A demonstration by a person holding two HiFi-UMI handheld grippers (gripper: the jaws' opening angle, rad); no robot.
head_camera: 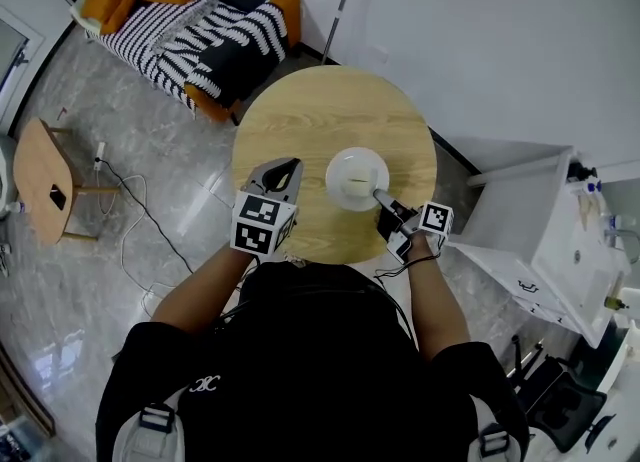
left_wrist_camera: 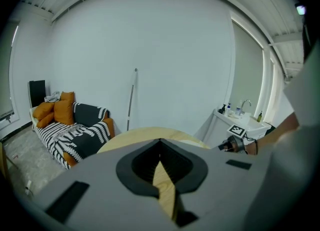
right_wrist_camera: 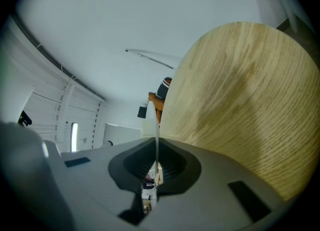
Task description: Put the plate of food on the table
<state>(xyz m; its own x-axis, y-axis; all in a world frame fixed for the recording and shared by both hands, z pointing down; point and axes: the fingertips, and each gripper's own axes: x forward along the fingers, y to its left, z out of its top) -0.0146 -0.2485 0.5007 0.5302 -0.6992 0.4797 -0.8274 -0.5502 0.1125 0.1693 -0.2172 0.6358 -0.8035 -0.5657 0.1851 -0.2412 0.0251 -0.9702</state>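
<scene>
A white plate (head_camera: 357,178) with a small pale bit of food in it sits low over the round wooden table (head_camera: 300,120), right of its centre. My right gripper (head_camera: 378,194) is shut on the plate's near rim. In the right gripper view the plate (right_wrist_camera: 156,125) shows edge-on as a thin white line pinched between the jaws of the right gripper (right_wrist_camera: 156,147), with the table (right_wrist_camera: 240,100) tilted beside it. My left gripper (head_camera: 287,165) hovers over the table left of the plate, apart from it, shut and holding nothing. Its tips meet in the left gripper view (left_wrist_camera: 160,142).
A sofa (head_camera: 200,20) with a striped blanket and orange cushions stands beyond the table at the left. On the floor at the far left stands a small wooden side table (head_camera: 45,180), with a cable trailing from it. A white sink counter (head_camera: 560,240) is close on the right.
</scene>
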